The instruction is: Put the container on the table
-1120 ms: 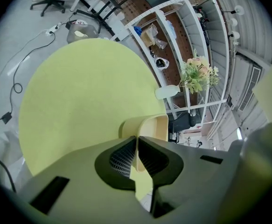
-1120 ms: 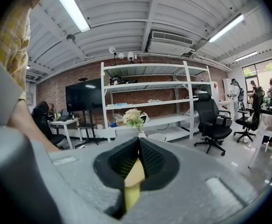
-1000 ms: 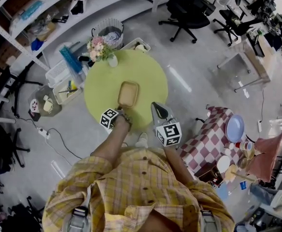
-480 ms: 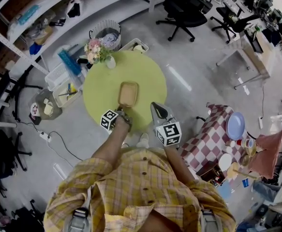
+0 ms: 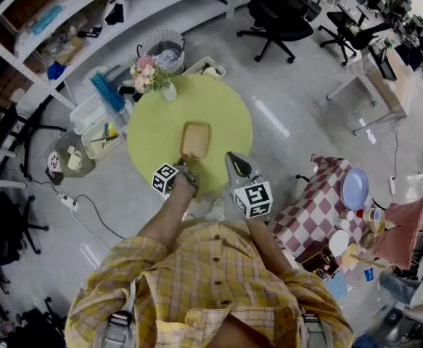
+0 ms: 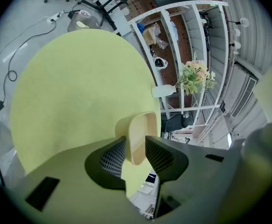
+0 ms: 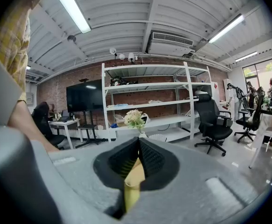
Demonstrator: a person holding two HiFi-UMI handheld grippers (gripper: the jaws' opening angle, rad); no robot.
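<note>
A beige rectangular container (image 5: 195, 139) lies flat on the round yellow-green table (image 5: 157, 118). My left gripper (image 5: 184, 167) is at the container's near end. In the left gripper view the container's (image 6: 142, 127) rim wall stands between the two pads. The left gripper's (image 6: 136, 149) jaws are opening, and a small gap shows beside the wall. My right gripper (image 5: 232, 159) hovers over the table's near right edge, apart from the container. In the right gripper view my right gripper (image 7: 138, 143) has its pads meeting at the tips, with nothing held.
A vase of flowers (image 5: 147, 72) stands at the table's far left edge. Storage bins (image 5: 99, 125) and a wire basket (image 5: 162, 48) sit on the floor beyond it. A checkered table (image 5: 320, 209) with dishes is to the right. Office chairs (image 5: 280, 13) and shelving (image 5: 66, 20) stand further off.
</note>
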